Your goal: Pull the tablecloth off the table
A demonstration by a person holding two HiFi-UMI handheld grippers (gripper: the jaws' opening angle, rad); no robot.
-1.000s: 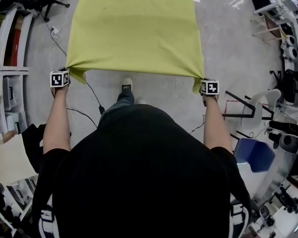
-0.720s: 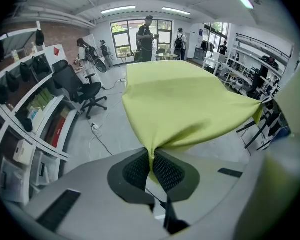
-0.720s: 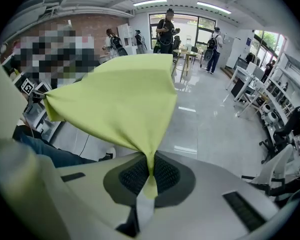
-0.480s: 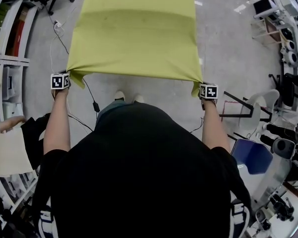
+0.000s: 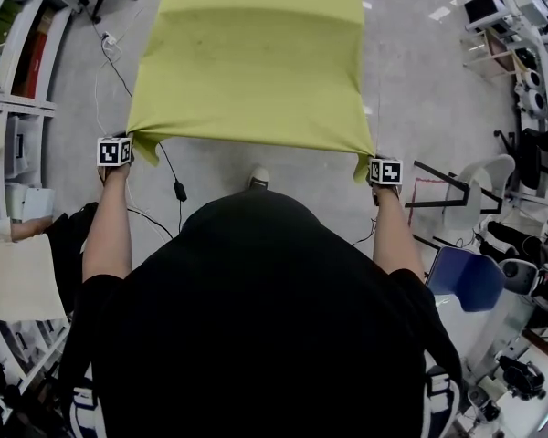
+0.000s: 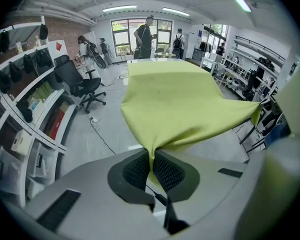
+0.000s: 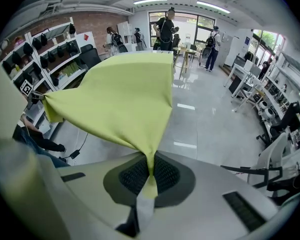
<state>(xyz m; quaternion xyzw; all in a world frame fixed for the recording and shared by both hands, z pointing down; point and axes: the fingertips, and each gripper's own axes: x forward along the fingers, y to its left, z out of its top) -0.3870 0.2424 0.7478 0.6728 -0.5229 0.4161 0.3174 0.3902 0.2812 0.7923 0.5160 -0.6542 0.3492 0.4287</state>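
Two near corners of the yellow-green tablecloth (image 5: pixel 251 71) are pinched, one per gripper. The L gripper (image 5: pixel 128 139) is seen clamped on the near-left corner: in the left gripper view the fabric is squeezed between the dark ribbed pads (image 6: pixel 137 170), w/ a small tip showing behind them. The R gripper (image 5: pixel 369 157) is closed the same way on the near-right corner, and a short tail of cloth is seen past its pads (image 7: pixel 166 174).

Between the two grippers the near hem is stretched almost straight, sagging slightly mid-span, above the grey floor (image 5: pixel 420 99). From there the cloth is carried up & away as a taut sheet. A crease runs across it further off, and beyond that the far part lies flat over the table, which is hidden under the cloth.

Both forearms are held out, roughly parallel, w/ the marker cubes facing up. A shoe (image 5: pixel 258 178) and a black cable (image 5: pixel 169 176) are visible on the floor below the hem. Shelves (image 5: pixel 18 62) are seen at left, a blue chair (image 5: pixel 466 276) at right, and several people (image 6: pixel 146 34) stand by the windows in the bkgd
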